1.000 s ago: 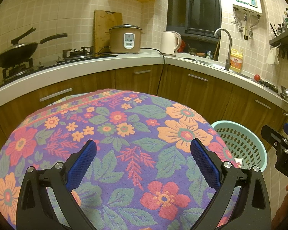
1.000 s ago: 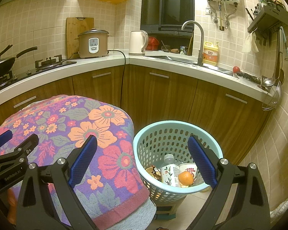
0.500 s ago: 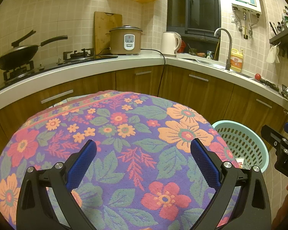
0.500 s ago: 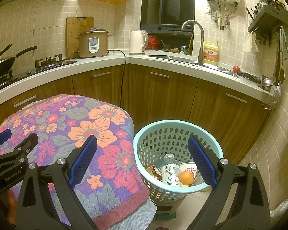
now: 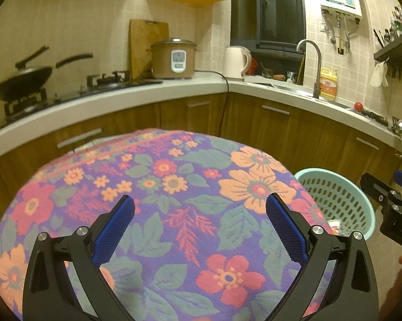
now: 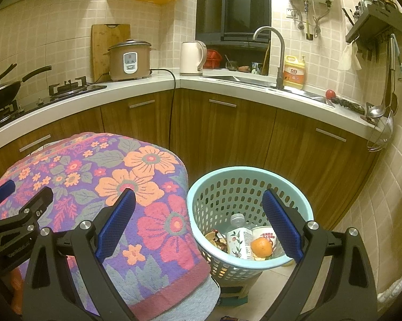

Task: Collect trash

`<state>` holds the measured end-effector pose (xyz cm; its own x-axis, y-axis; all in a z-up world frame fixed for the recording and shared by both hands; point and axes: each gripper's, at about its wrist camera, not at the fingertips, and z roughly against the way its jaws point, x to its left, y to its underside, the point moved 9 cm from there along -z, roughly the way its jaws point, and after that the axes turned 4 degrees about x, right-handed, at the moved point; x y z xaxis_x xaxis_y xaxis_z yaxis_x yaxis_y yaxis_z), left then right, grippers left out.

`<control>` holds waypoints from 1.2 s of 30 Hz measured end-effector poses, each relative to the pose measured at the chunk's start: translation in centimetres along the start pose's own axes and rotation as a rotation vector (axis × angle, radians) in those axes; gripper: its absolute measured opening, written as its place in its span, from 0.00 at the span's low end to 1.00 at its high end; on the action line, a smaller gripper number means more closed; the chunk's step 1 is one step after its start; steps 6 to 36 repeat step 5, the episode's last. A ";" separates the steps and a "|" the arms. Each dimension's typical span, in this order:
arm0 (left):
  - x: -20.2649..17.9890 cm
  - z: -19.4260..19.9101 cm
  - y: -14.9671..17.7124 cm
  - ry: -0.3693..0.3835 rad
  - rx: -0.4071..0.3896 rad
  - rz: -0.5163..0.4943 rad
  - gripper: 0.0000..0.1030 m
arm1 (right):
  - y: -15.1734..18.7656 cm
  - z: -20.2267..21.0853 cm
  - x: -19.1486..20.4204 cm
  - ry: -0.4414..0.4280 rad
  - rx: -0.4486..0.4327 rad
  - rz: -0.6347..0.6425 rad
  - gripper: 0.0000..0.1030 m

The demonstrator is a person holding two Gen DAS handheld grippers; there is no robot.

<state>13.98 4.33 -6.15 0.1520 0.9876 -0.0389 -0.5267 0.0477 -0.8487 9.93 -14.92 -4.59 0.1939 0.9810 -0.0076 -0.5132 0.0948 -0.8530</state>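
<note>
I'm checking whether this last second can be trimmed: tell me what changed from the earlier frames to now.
Almost nothing. The left gripper drifted marginally over the floral purple cloth. The right gripper stayed open and empty; the bottle, cup and orange lie unmoved in the pale-blue perforated plastic basket.

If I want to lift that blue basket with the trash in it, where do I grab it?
Grip the basket's thick rim from above, one finger inside and one outside. The near rim by the right gripper is open, while the perforated wall flares and offers no handle that I can see.
</note>
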 end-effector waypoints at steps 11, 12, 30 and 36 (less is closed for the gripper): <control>0.1 -0.1 0.2 0.001 0.006 0.015 0.92 | 0.0 0.0 0.1 -0.001 0.001 0.000 0.88; 0.1 -0.1 0.2 0.001 0.006 0.015 0.92 | 0.0 0.0 0.1 -0.001 0.001 0.000 0.88; 0.1 -0.1 0.2 0.001 0.006 0.015 0.92 | 0.0 0.0 0.1 -0.001 0.001 0.000 0.88; 0.1 -0.1 0.2 0.001 0.006 0.015 0.92 | 0.0 0.0 0.1 -0.001 0.001 0.000 0.88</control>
